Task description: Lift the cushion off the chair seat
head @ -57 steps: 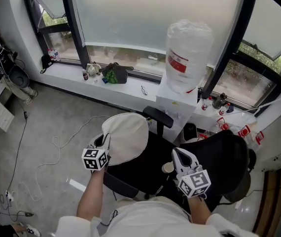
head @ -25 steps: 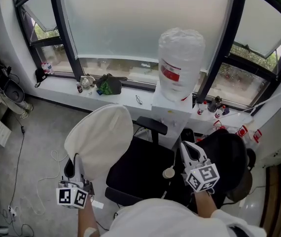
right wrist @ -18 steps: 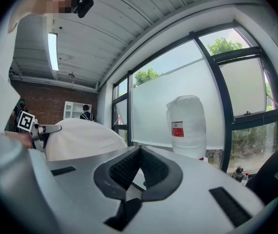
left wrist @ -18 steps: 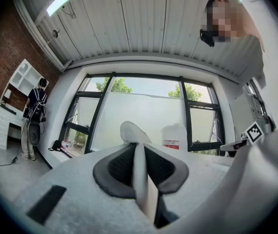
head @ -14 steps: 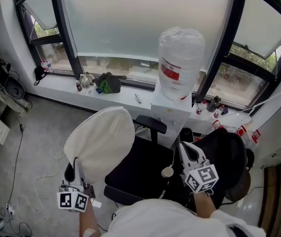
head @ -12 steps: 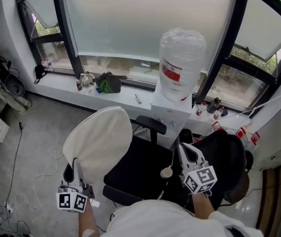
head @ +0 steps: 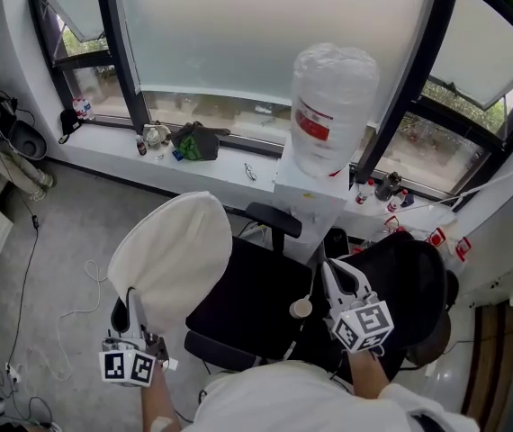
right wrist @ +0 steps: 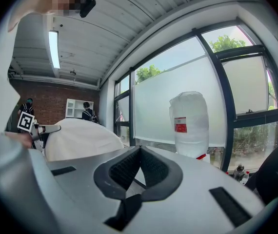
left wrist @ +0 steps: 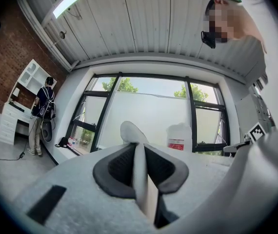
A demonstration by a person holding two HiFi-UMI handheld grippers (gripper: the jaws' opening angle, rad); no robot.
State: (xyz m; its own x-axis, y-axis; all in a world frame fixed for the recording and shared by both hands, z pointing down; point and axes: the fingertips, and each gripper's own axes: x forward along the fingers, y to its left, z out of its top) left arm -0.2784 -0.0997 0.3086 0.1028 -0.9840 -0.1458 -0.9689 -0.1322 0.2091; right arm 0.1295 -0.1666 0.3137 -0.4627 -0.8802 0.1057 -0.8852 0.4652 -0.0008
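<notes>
The left gripper (head: pixel 134 302) pinches the rim of the cream cushion (head: pixel 171 255), which rises just ahead of it, off the chair seat (head: pixel 256 300). The cushion looks light, soft and compressible, so a rim grip suits it. The right gripper (head: pixel 336 275) is closed and empty.

Water dispenser by the window, clutter along the sill

A wrapped water jug (head: pixel 333 106) stands upright on a white dispenser (head: pixel 306 196) against the frosted window (head: pixel 238 25). On the sill (head: pixel 103 138) left of the dispenser lie a dark-and-green bundle (head: pixel 193 140) and small bottles (head: pixel 141 145). More small bottles (head: pixel 388 187) stand just right of it.
</notes>
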